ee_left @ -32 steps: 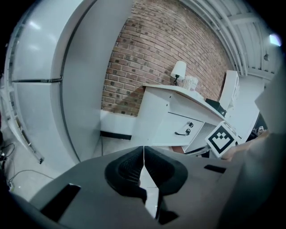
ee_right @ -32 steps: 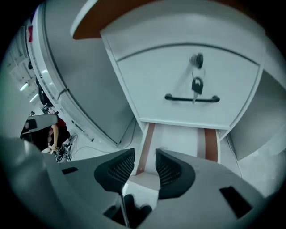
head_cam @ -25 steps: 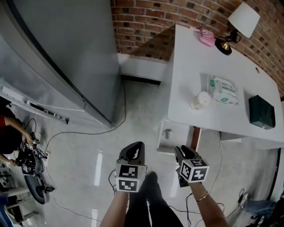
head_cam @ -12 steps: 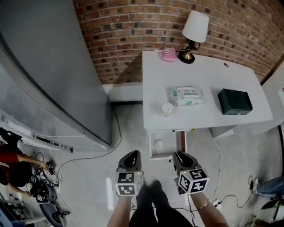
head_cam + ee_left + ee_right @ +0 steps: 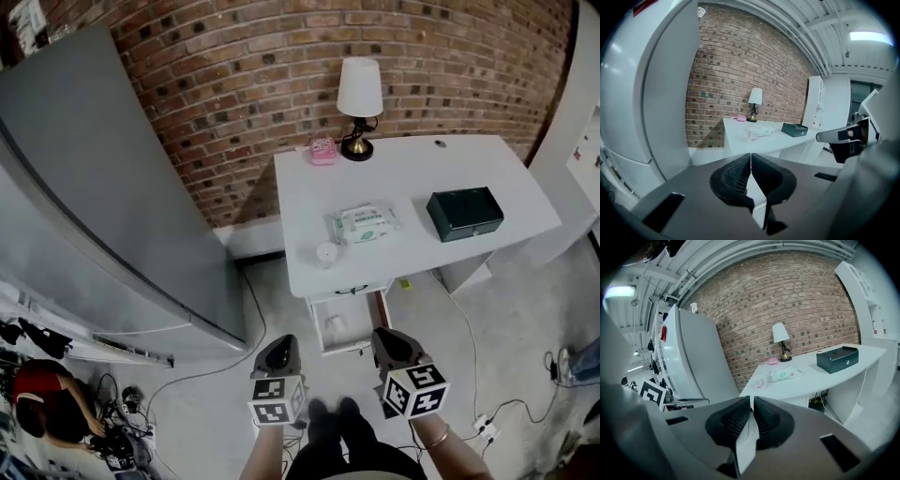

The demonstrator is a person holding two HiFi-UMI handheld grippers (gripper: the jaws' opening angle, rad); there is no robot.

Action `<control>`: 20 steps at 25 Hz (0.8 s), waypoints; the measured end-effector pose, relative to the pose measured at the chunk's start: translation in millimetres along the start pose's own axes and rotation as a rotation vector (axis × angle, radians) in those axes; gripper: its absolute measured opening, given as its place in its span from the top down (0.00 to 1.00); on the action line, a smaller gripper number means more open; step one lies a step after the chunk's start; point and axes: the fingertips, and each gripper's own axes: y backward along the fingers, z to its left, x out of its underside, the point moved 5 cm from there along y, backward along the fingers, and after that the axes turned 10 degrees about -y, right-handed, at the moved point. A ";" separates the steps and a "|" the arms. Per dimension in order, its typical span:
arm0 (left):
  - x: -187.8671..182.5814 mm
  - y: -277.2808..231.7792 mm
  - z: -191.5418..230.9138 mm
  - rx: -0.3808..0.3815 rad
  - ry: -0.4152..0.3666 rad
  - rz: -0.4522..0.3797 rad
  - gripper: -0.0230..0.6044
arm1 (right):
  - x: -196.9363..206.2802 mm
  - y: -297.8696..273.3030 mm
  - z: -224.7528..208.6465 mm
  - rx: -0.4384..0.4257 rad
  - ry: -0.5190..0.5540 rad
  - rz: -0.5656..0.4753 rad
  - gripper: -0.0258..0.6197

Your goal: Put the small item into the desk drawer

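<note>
A small white round item [image 5: 325,253] stands near the front left edge of the white desk [image 5: 309,192]. It also shows in the left gripper view [image 5: 751,135] and the right gripper view [image 5: 761,382]. The desk drawer [image 5: 363,314] hangs open below the edge, with a small white object [image 5: 336,325] inside. My left gripper [image 5: 281,343] is shut and empty, low over the floor, short of the drawer. Beside it, my right gripper [image 5: 386,337] is closing. A thin slit remains between its jaws, with nothing in it.
On the desk are a wipes packet [image 5: 364,223], a dark green box [image 5: 465,214], a pink item [image 5: 323,151] and a lamp [image 5: 359,94] by the brick wall. A tall grey cabinet [image 5: 103,187] stands left. A person [image 5: 47,412] and cables are at the lower left.
The view has swung so the desk sits farther off and nearer the middle, with the whole top showing. Both grippers stay low in front of me.
</note>
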 end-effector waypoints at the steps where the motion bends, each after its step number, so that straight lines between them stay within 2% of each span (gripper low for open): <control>1: -3.9 2.0 -2.8 0.002 -0.009 -0.004 0.93 | -4.3 7.0 -1.0 0.003 0.000 -0.016 0.92; 10: -31.6 17.3 -30.5 0.022 -0.054 -0.049 0.93 | -24.4 58.2 -14.7 0.032 -0.008 -0.101 0.95; 20: -45.1 27.5 -52.6 0.016 -0.087 -0.076 0.93 | -36.1 88.4 -26.6 0.000 0.013 -0.161 0.95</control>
